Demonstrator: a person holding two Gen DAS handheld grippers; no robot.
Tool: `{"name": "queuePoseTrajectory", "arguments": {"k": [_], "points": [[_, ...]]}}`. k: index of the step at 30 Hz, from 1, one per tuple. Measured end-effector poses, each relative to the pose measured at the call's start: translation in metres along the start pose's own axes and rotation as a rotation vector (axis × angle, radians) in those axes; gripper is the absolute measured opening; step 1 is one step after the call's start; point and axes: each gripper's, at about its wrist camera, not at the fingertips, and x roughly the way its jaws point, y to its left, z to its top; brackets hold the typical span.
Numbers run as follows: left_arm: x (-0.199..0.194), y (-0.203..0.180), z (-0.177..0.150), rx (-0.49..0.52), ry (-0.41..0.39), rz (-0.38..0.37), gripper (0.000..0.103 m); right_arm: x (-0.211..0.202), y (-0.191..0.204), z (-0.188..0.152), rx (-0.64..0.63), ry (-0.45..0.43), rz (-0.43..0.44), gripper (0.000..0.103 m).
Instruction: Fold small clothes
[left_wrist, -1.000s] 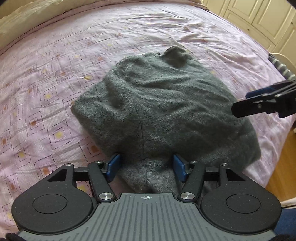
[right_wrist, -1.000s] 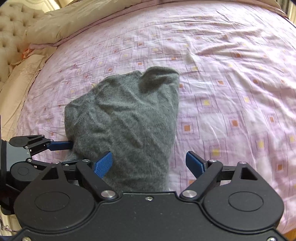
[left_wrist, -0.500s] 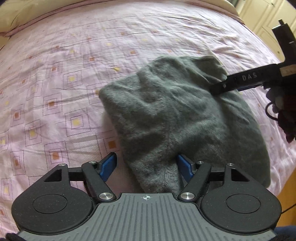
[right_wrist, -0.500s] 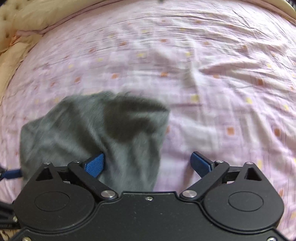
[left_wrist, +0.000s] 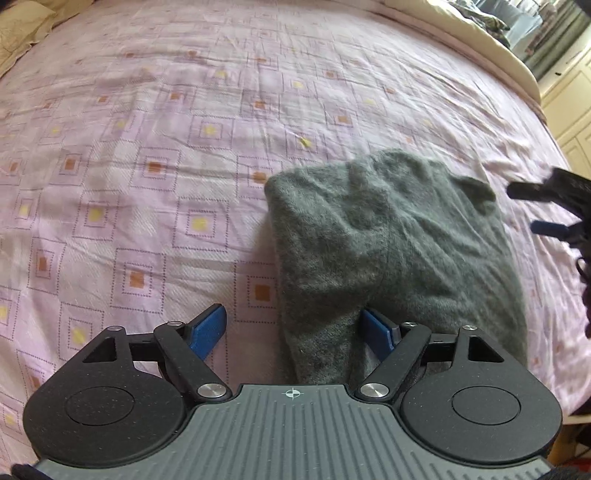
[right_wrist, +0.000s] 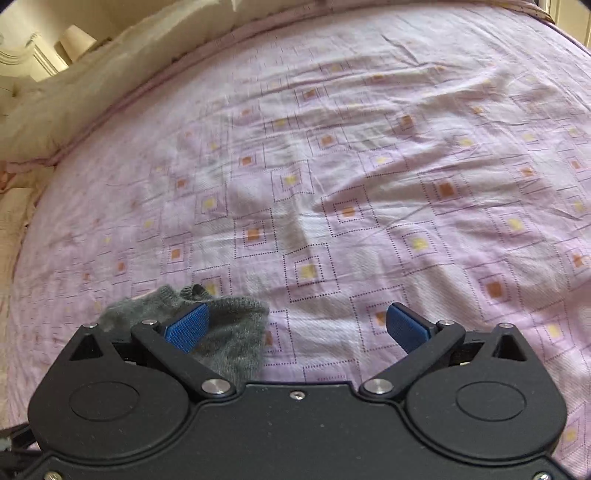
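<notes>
Crumpled grey knitted wool garment on a pink square-patterned bed sheet, left tongs spread apart over its near edge, right tongs spread apart, gripping nothing

Location: a home bedroom. The work surface is a made bed covered by a lilac bedspread printed with dotted squares holding orange and yellow centres. Cream pillows lie along its far edge in the right wrist view. Cream panelled wardrobe doors stand beyond the bed's far right corner in the left wrist view.
</notes>
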Motion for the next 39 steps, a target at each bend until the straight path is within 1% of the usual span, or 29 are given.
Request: {"name": "queuePoseTrajectory", "arguments": {"k": [2,5,7,10,13,15,17,18,19,20,22,25,28,31,33,35,39], "points": [[-0.003,0.004,0.004,-0.016,-0.021,0.013,0.078,-0.011,-0.001,-0.004,-0.016,-0.014,0.013,0.103],[0.0,0.015,0.017,-0.073,-0.037,0.047,0.078,-0.023,-0.002,-0.013,-0.041,-0.024,0.02,0.103],[0.001,0.023,0.027,-0.098,-0.05,0.079,0.077,-0.028,-0.001,-0.018,-0.057,-0.029,0.026,0.103],[-0.008,0.028,0.042,-0.103,-0.093,0.112,0.077,-0.039,0.004,-0.028,-0.087,-0.037,0.045,0.103],[-0.025,0.024,0.048,-0.09,-0.147,0.114,0.078,-0.051,0.014,-0.037,-0.145,-0.058,0.075,0.103],[-0.036,0.018,0.048,-0.075,-0.166,0.105,0.078,-0.059,0.022,-0.042,-0.191,-0.068,0.08,0.103],[-0.047,0.008,0.043,-0.05,-0.179,0.096,0.086,-0.067,0.03,-0.047,-0.23,-0.076,0.079,0.103],[-0.052,0.003,0.04,-0.035,-0.185,0.099,0.099,-0.071,0.033,-0.05,-0.245,-0.079,0.079,0.103],[-0.057,-0.003,0.035,-0.018,-0.189,0.104,0.103,-0.074,0.035,-0.052,-0.257,-0.077,0.078,0.103],[-0.061,-0.009,0.031,-0.001,-0.192,0.111,0.103,-0.077,0.038,-0.054,-0.27,-0.074,0.077,0.103],[-0.067,-0.019,0.022,0.025,-0.183,0.127,0.103,-0.084,0.041,-0.059,-0.29,-0.073,0.079,0.103],[-0.072,-0.03,0.009,0.04,-0.158,0.131,0.103,-0.093,0.045,-0.067,-0.304,-0.068,0.084,0.103],[-0.073,-0.041,-0.003,0.045,-0.095,0.162,0.103,-0.098,0.045,-0.074,-0.307,-0.016,0.109,0.103],[-0.077,-0.05,-0.016,0.035,-0.049,0.147,0.103,-0.105,0.044,-0.083,-0.291,0.011,0.134,0.103],[-0.08,-0.057,-0.023,0.046,-0.021,0.165,0.103,-0.109,0.043,-0.088,-0.286,0.027,0.132,0.103],[-0.085,-0.065,-0.028,0.059,-0.017,0.188,0.102,-0.116,0.042,-0.092,-0.279,0.028,0.157,0.103],[-0.098,-0.077,-0.035,0.064,-0.039,0.235,0.102,-0.131,0.045,-0.099,-0.294,0.007,0.189,0.103]]}}
